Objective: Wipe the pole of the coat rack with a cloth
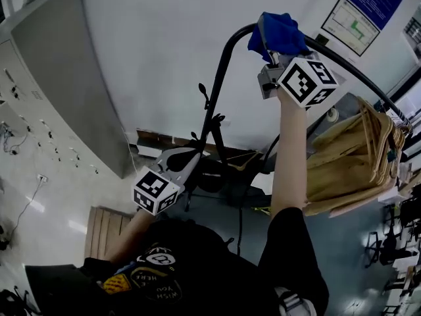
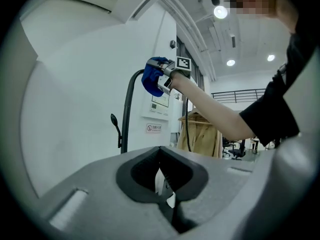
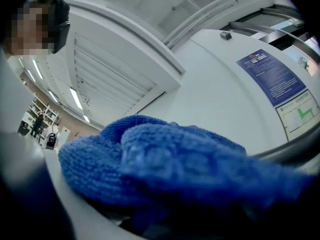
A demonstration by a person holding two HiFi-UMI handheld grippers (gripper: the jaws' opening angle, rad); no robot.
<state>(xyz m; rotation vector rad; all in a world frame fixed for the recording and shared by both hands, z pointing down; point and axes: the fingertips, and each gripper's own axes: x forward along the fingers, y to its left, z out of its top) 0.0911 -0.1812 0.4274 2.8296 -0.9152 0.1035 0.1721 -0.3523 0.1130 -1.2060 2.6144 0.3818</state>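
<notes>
Right gripper (image 1: 271, 50) was raised overhead, fingers clamped on blue cloth (image 1: 279, 33). Cloth was bunched and lay on curved top of coat rack pole (image 1: 220, 84), where upright bent over into rail. Left gripper (image 1: 187, 163) was held low, near pole's upright and not on it, fingers closed together with nothing between them. Tan garments (image 1: 355, 157) hung from rail, right of cloth.
</notes>
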